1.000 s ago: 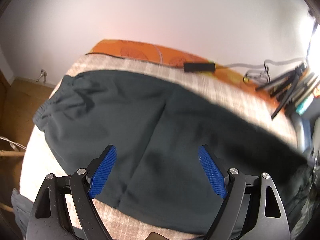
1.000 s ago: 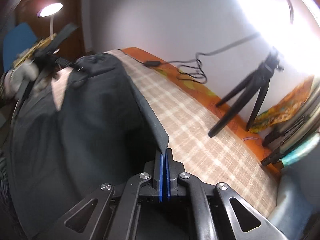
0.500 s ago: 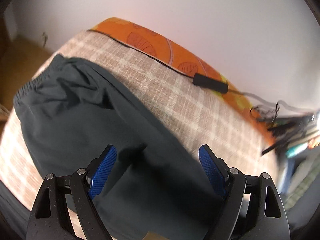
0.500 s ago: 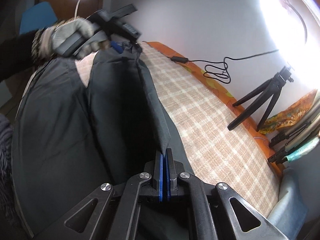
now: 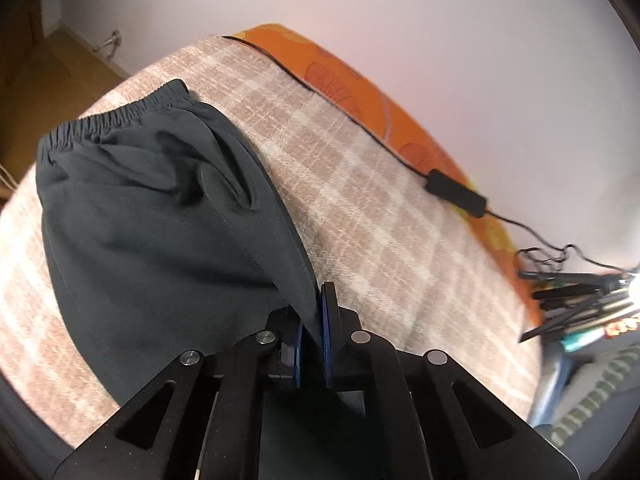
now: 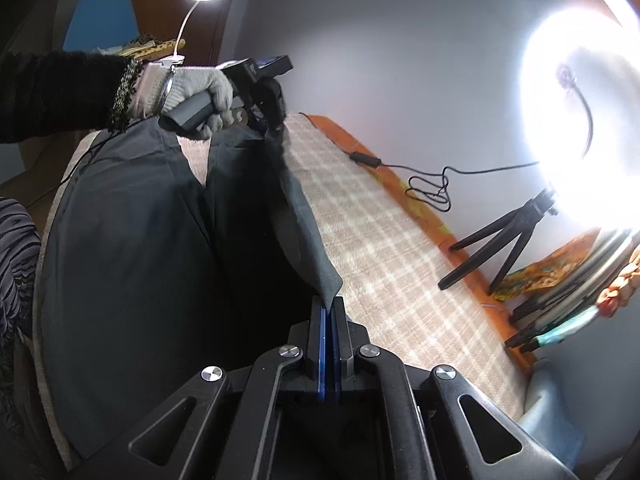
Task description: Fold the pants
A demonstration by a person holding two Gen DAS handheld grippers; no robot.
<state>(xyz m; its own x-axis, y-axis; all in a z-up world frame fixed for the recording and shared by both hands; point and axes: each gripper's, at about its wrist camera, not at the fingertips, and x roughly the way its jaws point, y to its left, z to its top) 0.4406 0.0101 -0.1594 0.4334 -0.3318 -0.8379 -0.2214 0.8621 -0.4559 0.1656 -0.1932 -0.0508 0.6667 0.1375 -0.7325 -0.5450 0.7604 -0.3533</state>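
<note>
Left wrist view: set just behind the left gripper (image 5: 311, 334), close above the pants (image 5: 152, 216), facing along them to the waistband and the wall. Right wrist view: set just behind the right gripper (image 6: 329, 320), low over the bed (image 6: 384, 248), facing up the pants (image 6: 132, 248) toward the left gripper (image 6: 266, 92). Shared: the pants, plaid bed cover (image 5: 380, 232), orange edge and black cable.
</note>
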